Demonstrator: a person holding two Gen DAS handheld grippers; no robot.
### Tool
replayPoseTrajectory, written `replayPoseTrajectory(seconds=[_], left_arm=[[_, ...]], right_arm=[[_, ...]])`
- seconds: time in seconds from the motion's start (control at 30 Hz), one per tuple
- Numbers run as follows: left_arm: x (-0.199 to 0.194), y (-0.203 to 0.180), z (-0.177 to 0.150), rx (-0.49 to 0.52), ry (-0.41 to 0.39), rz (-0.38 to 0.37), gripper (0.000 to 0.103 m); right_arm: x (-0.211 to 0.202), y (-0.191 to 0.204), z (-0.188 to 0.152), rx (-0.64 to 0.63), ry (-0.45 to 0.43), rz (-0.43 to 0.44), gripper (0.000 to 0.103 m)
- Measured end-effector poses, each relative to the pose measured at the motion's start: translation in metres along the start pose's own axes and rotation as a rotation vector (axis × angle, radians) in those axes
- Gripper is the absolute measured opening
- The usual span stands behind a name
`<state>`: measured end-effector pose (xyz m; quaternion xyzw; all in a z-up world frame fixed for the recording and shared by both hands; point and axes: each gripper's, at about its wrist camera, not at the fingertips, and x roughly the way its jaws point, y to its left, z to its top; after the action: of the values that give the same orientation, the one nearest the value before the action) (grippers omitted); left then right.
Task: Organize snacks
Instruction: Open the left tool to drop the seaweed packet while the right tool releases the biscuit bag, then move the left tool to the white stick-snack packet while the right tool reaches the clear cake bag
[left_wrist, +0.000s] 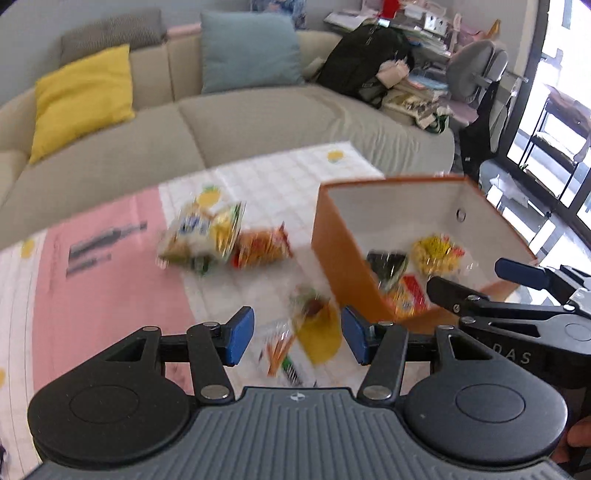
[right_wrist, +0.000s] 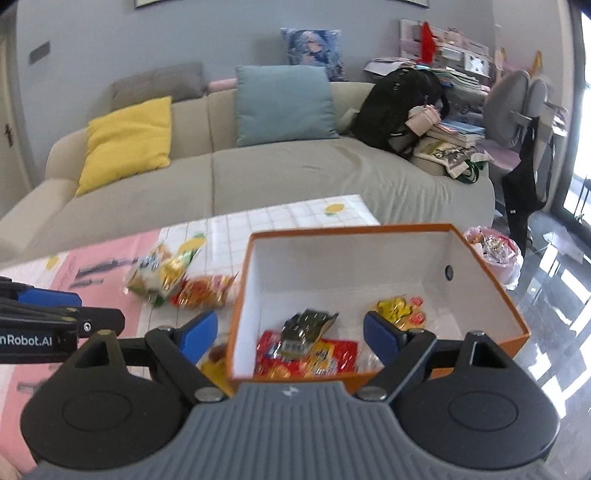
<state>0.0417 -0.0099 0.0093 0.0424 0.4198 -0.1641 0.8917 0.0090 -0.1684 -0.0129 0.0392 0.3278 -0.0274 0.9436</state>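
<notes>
An orange box (right_wrist: 351, 230) with a white inside stands on the table's right part. In it lie a red packet (right_wrist: 306, 356), a dark green packet (right_wrist: 306, 325) and a yellow packet (right_wrist: 399, 310). My right gripper (right_wrist: 290, 338) hangs open over the box's near side, holding nothing. It shows at the right in the left wrist view (left_wrist: 480, 278). My left gripper (left_wrist: 297, 338) is open above a yellow packet (left_wrist: 317, 332) that lies on the table left of the box (left_wrist: 332, 240). Farther back lie a white-green packet (left_wrist: 199, 236) and an orange-red packet (left_wrist: 262, 247).
The table wears a pink and white lemon-print cloth (right_wrist: 295, 214). Behind it is a beige sofa (right_wrist: 295, 173) with yellow and blue cushions and a black backpack (right_wrist: 395, 107). A pink rubbish bag (right_wrist: 495, 254) sits on the floor right of the box, with a grey chair (right_wrist: 517, 96) beyond.
</notes>
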Motion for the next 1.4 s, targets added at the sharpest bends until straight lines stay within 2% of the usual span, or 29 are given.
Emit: replayPoseTrajectory(seconds=[0.07,0.23,0.43,0.5,0.67,0.83,0.93,1.0,1.1,1.13,1.2,1.4], left_arm=[[0.003,0.008,-0.010,-0.019,0.030,-0.003,0.065],[0.014,0.029,-0.032,-0.105,0.100,-0.067,0.065],[0.035,0.037,-0.049,-0.190,0.160,-0.084,0.064],[0.042,0.037,-0.053,-0.200,0.183,-0.076,0.064],[0.066,0.040,-0.057,-0.271,0.226,-0.069,0.064],[0.089,0.036,-0.057,-0.294,0.249,-0.068,0.064],[0.102,0.032,-0.057,-0.322,0.266,-0.065,0.065],[0.110,0.024,-0.057,-0.316,0.262,-0.056,0.069],[0.120,0.015,-0.059,-0.315,0.258,-0.031,0.072],[0.123,0.012,-0.059,-0.316,0.261,-0.027,0.076],[0.127,0.008,-0.059,-0.304,0.259,-0.005,0.076],[0.136,-0.003,-0.054,-0.277,0.267,0.047,0.083]], right_arm=[[-0.002,0.007,-0.010,-0.021,0.016,0.000,0.079],[-0.002,0.027,-0.038,-0.099,0.073,0.022,0.074],[0.018,0.051,-0.060,-0.185,0.177,0.070,0.055],[0.027,0.054,-0.064,-0.187,0.209,0.086,0.045],[0.058,0.060,-0.070,-0.187,0.280,0.098,0.035],[0.082,0.050,-0.077,-0.117,0.353,0.112,0.034],[0.089,0.044,-0.081,-0.093,0.378,0.077,0.034],[0.094,0.039,-0.083,-0.072,0.395,0.047,0.034],[0.099,0.031,-0.084,-0.026,0.408,0.042,0.035],[0.099,0.028,-0.084,-0.011,0.408,0.042,0.036],[0.101,0.023,-0.085,0.014,0.412,0.043,0.042],[0.107,0.021,-0.087,0.031,0.435,0.042,0.042]])
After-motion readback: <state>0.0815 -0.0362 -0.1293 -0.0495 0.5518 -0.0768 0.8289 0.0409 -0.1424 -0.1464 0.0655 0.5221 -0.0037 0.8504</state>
